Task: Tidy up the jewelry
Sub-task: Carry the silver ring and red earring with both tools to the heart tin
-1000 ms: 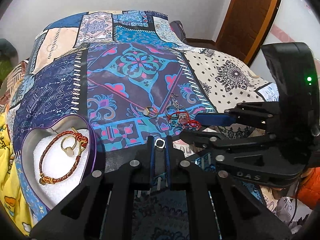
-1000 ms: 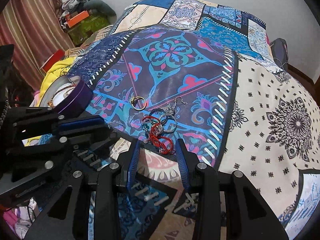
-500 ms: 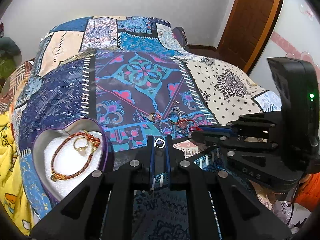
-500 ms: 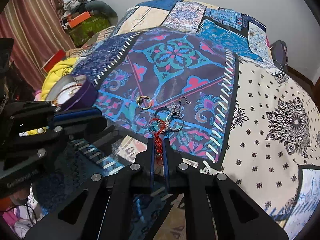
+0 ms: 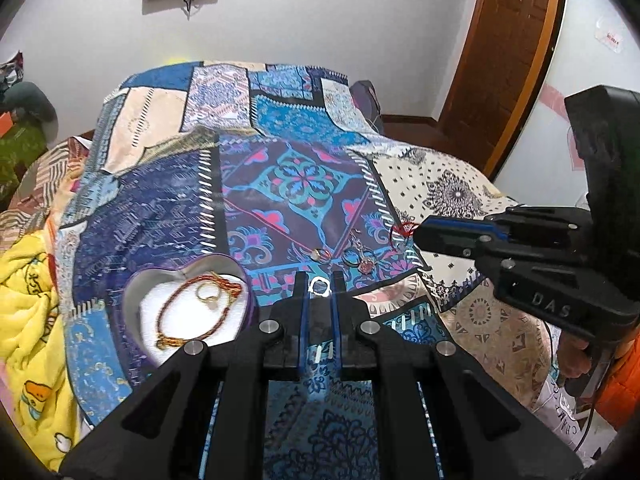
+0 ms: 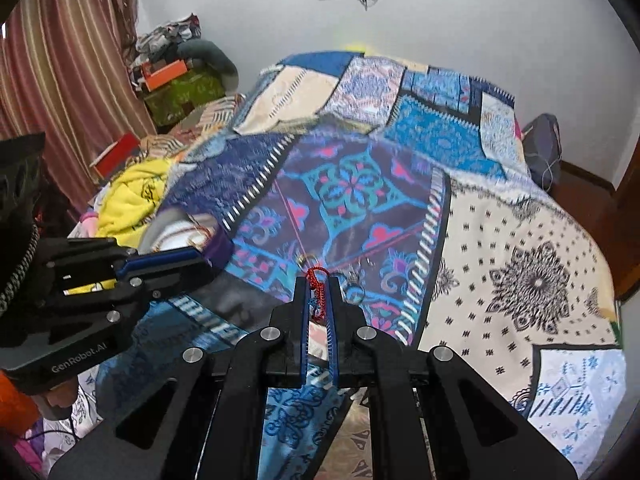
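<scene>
My left gripper [image 5: 319, 280] is shut on a small silver ring [image 5: 319, 285], held above the bedspread. Left of it lies a heart-shaped tin [image 5: 136, 292] with white padding, holding a red-gold braided bracelet [image 5: 188, 312] and a gold ring [image 5: 208, 292]. My right gripper [image 6: 319, 280] is shut on a red cord bracelet [image 6: 316, 282] and holds it lifted off the bed; it also shows in the left wrist view [image 5: 404, 229]. A gold ring [image 5: 321, 255] and silver hoop pieces [image 5: 358, 258] lie on the bedspread ahead.
A patterned patchwork bedspread [image 5: 288, 184] covers the bed. A yellow blanket [image 5: 24, 280] lies at the left edge. A wooden door [image 5: 508, 60] is at the back right. Clutter and a curtain [image 6: 60, 80] stand left of the bed.
My right gripper closed on the red cord bracelet and lifted it off the bedspread. Both grippers have risen, so the bed looks farther away. The left still holds the silver ring.
</scene>
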### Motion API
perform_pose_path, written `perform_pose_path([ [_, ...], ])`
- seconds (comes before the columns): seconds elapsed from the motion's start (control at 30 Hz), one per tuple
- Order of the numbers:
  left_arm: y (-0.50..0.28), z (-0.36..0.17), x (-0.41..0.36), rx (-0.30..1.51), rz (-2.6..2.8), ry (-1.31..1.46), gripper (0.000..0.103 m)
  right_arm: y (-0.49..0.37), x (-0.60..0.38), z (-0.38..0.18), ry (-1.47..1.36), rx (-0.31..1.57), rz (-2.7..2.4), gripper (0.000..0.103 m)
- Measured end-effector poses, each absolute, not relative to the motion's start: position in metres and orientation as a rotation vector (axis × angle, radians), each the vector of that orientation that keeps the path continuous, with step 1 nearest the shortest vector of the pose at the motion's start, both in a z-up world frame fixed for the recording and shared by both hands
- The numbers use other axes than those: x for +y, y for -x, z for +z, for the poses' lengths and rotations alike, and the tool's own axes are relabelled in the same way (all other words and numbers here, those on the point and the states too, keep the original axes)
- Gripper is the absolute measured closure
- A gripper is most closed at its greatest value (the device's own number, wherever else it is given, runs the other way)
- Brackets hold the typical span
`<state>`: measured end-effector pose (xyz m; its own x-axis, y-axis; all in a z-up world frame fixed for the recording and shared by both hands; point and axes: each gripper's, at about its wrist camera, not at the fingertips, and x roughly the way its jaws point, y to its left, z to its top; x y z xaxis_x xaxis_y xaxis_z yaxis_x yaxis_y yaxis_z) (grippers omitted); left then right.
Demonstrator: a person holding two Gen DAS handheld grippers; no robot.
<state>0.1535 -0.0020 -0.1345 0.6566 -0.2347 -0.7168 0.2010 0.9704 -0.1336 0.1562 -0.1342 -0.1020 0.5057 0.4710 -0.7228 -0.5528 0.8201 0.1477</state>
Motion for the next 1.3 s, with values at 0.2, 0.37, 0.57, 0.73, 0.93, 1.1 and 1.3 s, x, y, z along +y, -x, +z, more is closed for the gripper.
perform_pose_path([
  [0.2,-0.142,-0.120,0.014,0.779,-0.218,0.055,0.095,-0.149,-0.122,-0.082,0.108,0.780,0.636,0.096],
  [0.37,-0.132,-0.110,0.030,0.754,-0.187,0.060,0.095,-0.143,-0.108,-0.070,0.111,0.742,0.664,0.096],
  [0.57,-0.124,-0.101,0.050,0.726,-0.148,0.072,0.095,-0.139,-0.086,-0.063,0.117,0.719,0.702,0.096],
  [0.73,-0.118,-0.098,0.068,0.713,-0.116,0.085,0.095,-0.138,-0.070,-0.063,0.105,0.721,0.742,0.096],
  [0.93,-0.118,-0.108,0.086,0.733,-0.087,0.111,0.095,-0.136,-0.047,-0.059,0.082,0.707,0.792,0.096],
  [1.1,-0.122,-0.123,0.090,0.767,-0.094,0.121,0.095,-0.137,-0.032,-0.062,0.088,0.715,0.824,0.096],
  [1.3,-0.130,-0.140,0.091,0.797,-0.101,0.127,0.095,-0.147,-0.019,-0.085,0.098,0.787,0.835,0.096],
])
